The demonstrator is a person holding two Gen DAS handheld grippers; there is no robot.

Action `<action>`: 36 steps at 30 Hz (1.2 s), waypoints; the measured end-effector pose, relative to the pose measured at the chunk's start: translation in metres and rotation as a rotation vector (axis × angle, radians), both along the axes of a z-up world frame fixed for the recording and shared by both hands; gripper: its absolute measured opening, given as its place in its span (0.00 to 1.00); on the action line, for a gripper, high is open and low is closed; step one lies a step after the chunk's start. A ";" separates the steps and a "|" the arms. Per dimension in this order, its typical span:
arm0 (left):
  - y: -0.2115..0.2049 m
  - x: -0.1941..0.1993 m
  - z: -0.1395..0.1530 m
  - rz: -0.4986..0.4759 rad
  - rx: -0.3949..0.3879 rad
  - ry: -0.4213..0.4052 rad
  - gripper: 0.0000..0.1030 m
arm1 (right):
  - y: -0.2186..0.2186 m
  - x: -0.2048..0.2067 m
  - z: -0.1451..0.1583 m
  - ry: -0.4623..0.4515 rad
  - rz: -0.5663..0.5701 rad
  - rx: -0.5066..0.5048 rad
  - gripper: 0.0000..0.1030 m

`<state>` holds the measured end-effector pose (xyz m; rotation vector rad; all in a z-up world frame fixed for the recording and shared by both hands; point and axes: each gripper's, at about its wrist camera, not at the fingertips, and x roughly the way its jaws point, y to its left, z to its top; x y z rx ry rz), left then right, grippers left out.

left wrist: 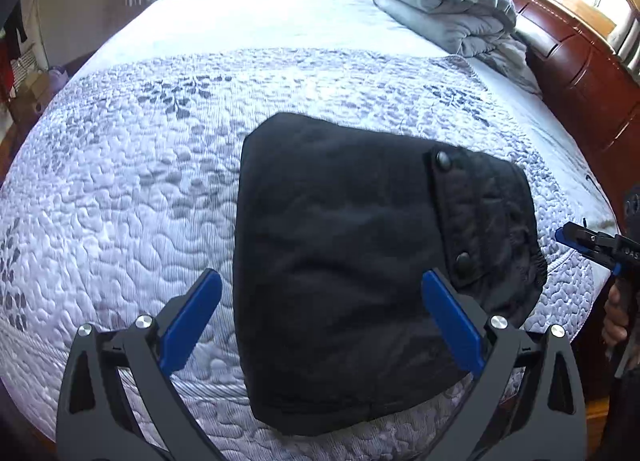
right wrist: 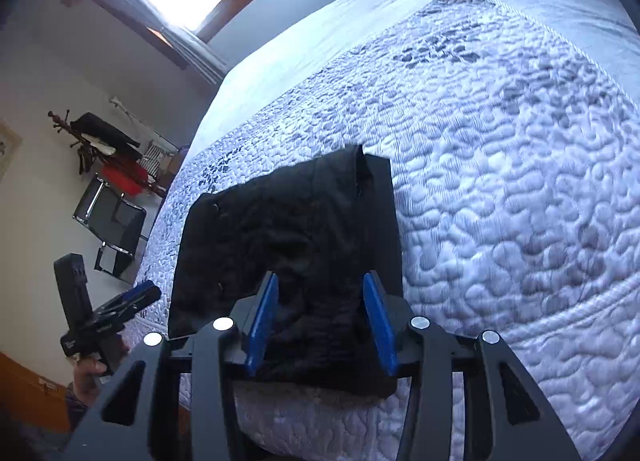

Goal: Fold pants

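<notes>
Black pants (left wrist: 352,261) lie folded into a compact bundle on the quilted bed, near its front edge, with a snap-button flap on the right side. They also show in the right wrist view (right wrist: 288,245). My left gripper (left wrist: 320,301) is open and empty, hovering above the bundle's near part. My right gripper (right wrist: 320,301) is open, fingers apart over the bundle's near edge, holding nothing. The right gripper also shows at the left wrist view's right edge (left wrist: 588,245), beside the bed. The left gripper shows at the lower left of the right wrist view (right wrist: 132,301).
The bed has a white and grey quilt (left wrist: 160,181). A folded grey duvet (left wrist: 448,9) lies at the headboard end. A dark wooden headboard (left wrist: 580,73) stands on the right. A black chair (right wrist: 112,229) and a coat rack (right wrist: 92,141) stand beside the bed.
</notes>
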<state>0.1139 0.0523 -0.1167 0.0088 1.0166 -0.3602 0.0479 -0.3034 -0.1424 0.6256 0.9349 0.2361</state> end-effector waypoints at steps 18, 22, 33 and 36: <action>0.027 0.047 -0.043 0.000 -0.145 0.199 0.97 | 0.000 0.031 -0.043 0.099 0.051 0.052 0.60; 0.052 0.062 -0.065 0.017 -0.281 0.320 0.97 | 0.003 0.035 -0.049 0.111 0.073 0.057 0.64; 0.071 0.083 -0.121 -0.064 -0.557 0.559 0.97 | -0.008 0.041 -0.072 0.131 0.103 0.199 0.73; 0.074 0.089 -0.128 -0.093 -0.606 0.610 0.97 | -0.012 0.043 -0.078 0.141 0.123 0.250 0.75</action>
